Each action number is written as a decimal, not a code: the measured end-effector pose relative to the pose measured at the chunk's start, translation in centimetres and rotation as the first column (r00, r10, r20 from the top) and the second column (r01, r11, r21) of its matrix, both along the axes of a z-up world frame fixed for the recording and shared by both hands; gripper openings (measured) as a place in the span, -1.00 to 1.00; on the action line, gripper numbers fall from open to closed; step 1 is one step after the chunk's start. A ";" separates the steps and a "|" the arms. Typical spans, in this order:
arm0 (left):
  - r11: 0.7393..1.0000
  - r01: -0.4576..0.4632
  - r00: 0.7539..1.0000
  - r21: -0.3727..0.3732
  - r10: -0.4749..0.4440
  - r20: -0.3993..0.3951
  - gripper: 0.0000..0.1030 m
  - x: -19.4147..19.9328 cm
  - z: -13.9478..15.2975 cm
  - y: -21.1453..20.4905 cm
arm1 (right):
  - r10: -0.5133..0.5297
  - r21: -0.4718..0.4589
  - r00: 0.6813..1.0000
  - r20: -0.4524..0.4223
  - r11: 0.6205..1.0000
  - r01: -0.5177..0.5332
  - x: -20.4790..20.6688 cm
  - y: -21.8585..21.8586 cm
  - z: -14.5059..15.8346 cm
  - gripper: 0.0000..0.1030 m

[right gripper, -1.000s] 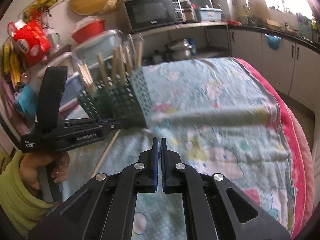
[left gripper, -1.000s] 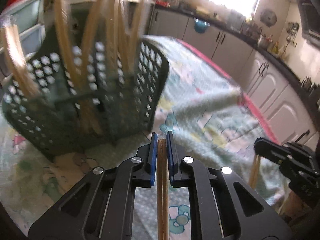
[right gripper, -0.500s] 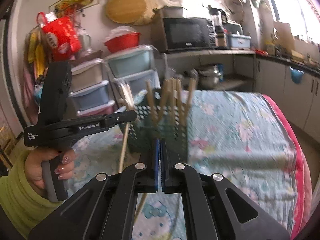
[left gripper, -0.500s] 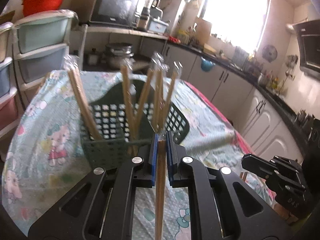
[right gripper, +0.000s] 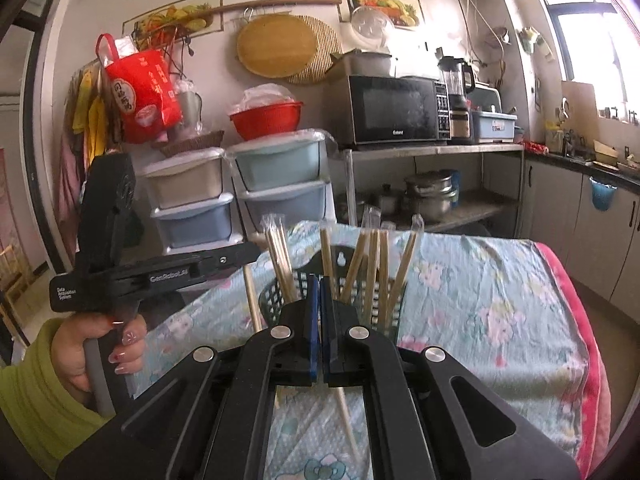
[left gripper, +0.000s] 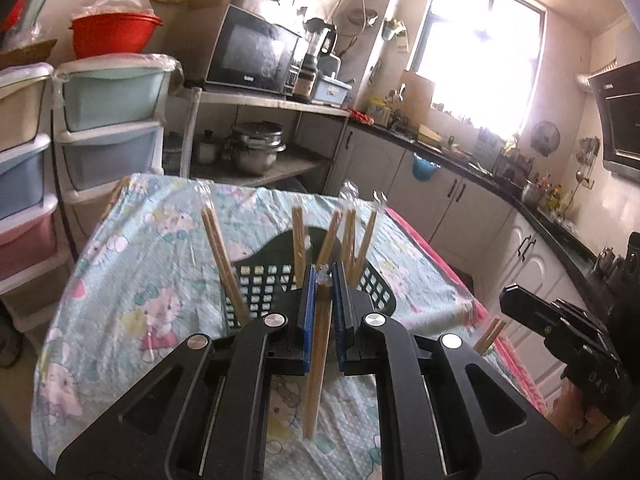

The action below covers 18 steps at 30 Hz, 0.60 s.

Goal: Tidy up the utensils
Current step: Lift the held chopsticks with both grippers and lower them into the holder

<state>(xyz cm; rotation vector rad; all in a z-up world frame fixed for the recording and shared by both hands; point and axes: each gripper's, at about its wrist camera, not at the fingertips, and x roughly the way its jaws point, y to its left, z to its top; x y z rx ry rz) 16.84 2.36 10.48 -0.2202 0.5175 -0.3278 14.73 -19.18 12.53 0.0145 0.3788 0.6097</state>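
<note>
Pinching wrapped chopsticks [left gripper: 318, 344], both tools; left tool [right gripper: 256, 252] reads "GenRobot.AI", "Data Acquisition System".

A table [left gripper: 132, 300] under a cartoon-print cloth [left gripper: 168, 248] carries a dark green basket [left gripper: 260, 280].

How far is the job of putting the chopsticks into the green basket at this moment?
Done: several wrapped pairs of chopsticks already stand in the green basket on the table. In hand: the left tool is shut on one more pair, and the right tool is shut on another pair. Left: both held pairs are not yet in the basket. No other loose chopsticks show on the cloth.
</note>
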 end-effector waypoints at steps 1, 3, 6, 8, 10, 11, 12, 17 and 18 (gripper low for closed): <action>1.000 -0.004 1.000 -0.001 0.004 0.008 -0.90 0.0 0.3 0.2 | -0.001 0.004 1.000 0.011 1.000 0.001 0.1 0.0 0.4 -0.97; 1.000 -0.011 1.000 -0.002 0.011 0.023 -0.90 0.1 1.0 0.4 | -0.001 0.007 1.000 0.028 1.000 0.001 0.2 0.1 1.0 -0.97; 1.000 -0.019 0.999 -0.006 0.019 0.048 -0.90 0.1 2.3 0.7 | -0.001 0.013 0.998 0.057 1.000 0.000 0.5 0.3 2.2 -0.97; 1.000 -0.023 0.997 -0.001 0.023 0.072 -0.90 0.0 3.3 0.7 | 0.005 0.020 0.997 0.074 1.000 -0.006 0.6 0.5 3.0 -0.98; 1.000 -0.024 0.995 -0.001 0.024 0.092 -0.90 0.1 4.2 0.8 | 0.009 0.025 0.996 0.092 1.000 -0.012 0.6 0.8 3.7 -0.98; 1.000 -0.026 0.994 0.000 0.026 0.107 -0.90 0.1 4.8 0.8 | 0.013 0.027 0.995 0.101 1.000 -0.016 0.7 1.0 4.0 -0.98; 1.000 -0.027 0.993 0.000 0.027 0.116 -0.90 0.1 5.2 0.8 | 0.016 0.029 0.994 0.109 0.999 -0.019 0.8 1.1 4.4 -0.98; 0.999 -0.034 0.987 0.002 0.033 0.157 -0.90 0.6 7.3 0.7 | 0.024 0.036 0.989 0.144 0.999 -0.029 1.3 1.9 5.9 -0.98; 0.999 -0.037 0.986 0.003 0.036 0.164 -0.90 0.6 7.7 0.7 | 0.023 0.038 0.989 0.149 0.999 -0.029 1.4 2.1 6.2 -0.97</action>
